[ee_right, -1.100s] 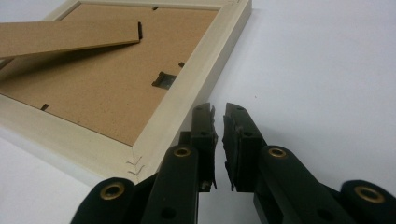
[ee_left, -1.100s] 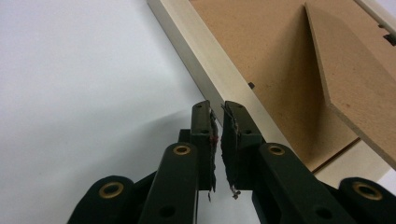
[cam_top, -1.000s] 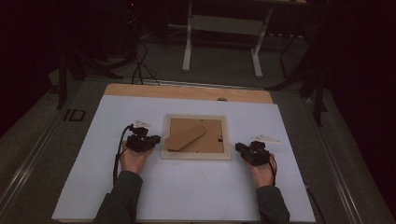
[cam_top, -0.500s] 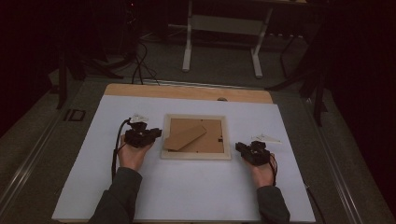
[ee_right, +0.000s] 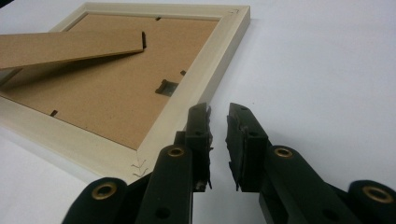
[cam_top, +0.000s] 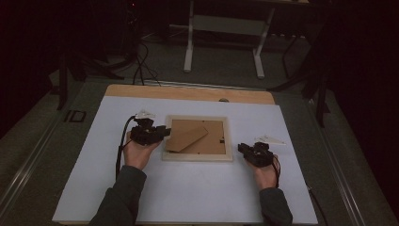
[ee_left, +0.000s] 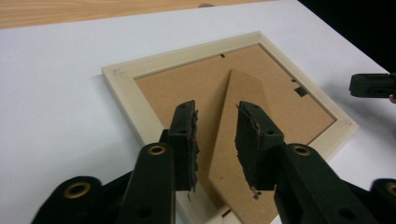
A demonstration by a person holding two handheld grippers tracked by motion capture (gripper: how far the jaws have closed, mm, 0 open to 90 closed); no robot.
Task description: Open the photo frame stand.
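Left gripper (ee_left: 215, 140), jaws parted, poised over the near corner of a pale wooden picture frame (ee_left: 122, 88) lying face down on the white surface (ee_left: 51, 98). The brown stand flap (ee_left: 233, 130) rises between the jaws. The other gripper (ee_left: 372, 85) sits beyond the frame's right corner.

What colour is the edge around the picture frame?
The frame's border is pale cream wood, clearest in the left gripper view.

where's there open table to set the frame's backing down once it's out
Bare white table lies between the picture frame and the near edge, between the two forearms. More lies beyond the frame toward the wooden strip. Crowded: left gripper over the frame's left edge, right gripper beside its right corner.
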